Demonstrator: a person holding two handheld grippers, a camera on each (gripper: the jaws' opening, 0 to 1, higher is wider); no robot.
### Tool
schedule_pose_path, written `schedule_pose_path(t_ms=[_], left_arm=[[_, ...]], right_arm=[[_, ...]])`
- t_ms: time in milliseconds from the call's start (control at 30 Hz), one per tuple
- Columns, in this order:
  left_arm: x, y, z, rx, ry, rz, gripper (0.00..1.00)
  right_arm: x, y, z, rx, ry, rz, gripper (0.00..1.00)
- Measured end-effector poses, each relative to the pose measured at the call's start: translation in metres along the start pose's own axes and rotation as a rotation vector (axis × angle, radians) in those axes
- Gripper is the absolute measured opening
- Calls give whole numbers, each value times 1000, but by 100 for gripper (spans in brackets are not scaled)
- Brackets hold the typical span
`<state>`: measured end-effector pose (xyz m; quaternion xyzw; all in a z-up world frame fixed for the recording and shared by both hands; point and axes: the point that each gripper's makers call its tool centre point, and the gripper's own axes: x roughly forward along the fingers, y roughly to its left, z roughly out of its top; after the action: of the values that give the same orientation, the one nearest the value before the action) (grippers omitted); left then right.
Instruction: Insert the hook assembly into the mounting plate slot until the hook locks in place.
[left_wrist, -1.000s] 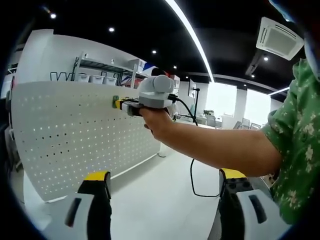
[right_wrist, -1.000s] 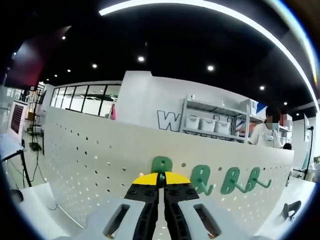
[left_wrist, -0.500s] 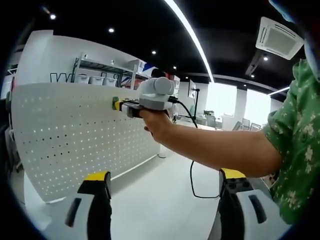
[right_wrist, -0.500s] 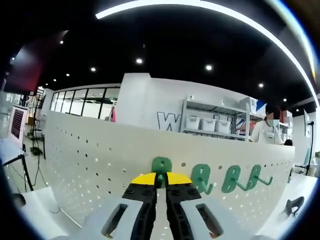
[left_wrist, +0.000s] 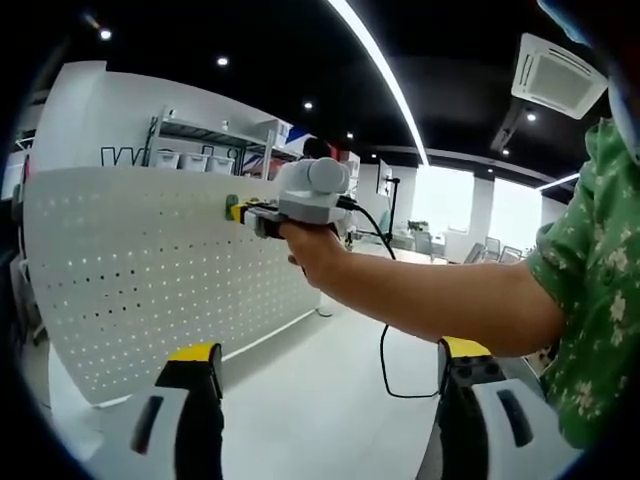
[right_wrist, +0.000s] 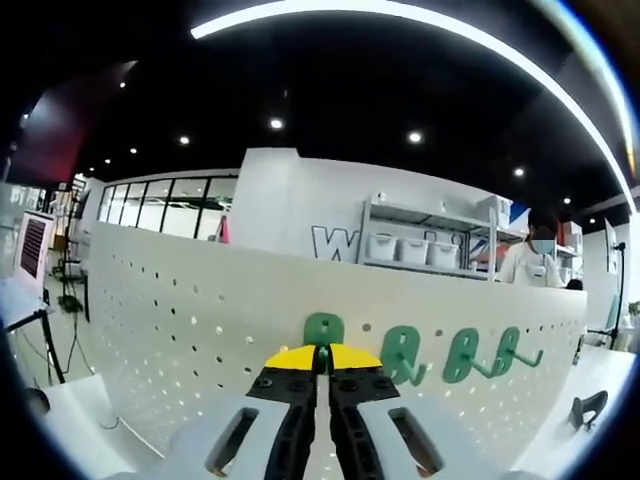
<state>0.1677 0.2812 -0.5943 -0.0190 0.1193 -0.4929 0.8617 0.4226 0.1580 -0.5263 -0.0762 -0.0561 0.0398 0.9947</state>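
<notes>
A white pegboard (right_wrist: 180, 310) serves as the mounting plate and stands upright. My right gripper (right_wrist: 322, 353) is shut on a green hook (right_wrist: 322, 328), whose top rests against the board near its upper edge. In the left gripper view a hand holds the right gripper (left_wrist: 236, 209) up at the pegboard (left_wrist: 150, 270), and a bit of the green hook (left_wrist: 231, 199) shows at its tip. My left gripper (left_wrist: 330, 360) hangs low and well back from the board, its jaws wide open with nothing between them.
Three more green hooks (right_wrist: 405, 355) hang in a row on the board to the right of the held one. A black cable (left_wrist: 384, 340) trails from the right gripper to the white floor (left_wrist: 320, 400). A shelf rack with bins (right_wrist: 420, 245) and a person (right_wrist: 530, 265) stand behind the board.
The right gripper view has shifted very slightly against the board. The left gripper has stayed put.
</notes>
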Motion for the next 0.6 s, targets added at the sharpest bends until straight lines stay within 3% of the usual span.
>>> schedule_pose_path(t_ms=[600], left_arm=[[1, -1, -1, -1, 2, -4, 90]], right_arm=[[0, -1, -1, 24, 22, 3, 1]])
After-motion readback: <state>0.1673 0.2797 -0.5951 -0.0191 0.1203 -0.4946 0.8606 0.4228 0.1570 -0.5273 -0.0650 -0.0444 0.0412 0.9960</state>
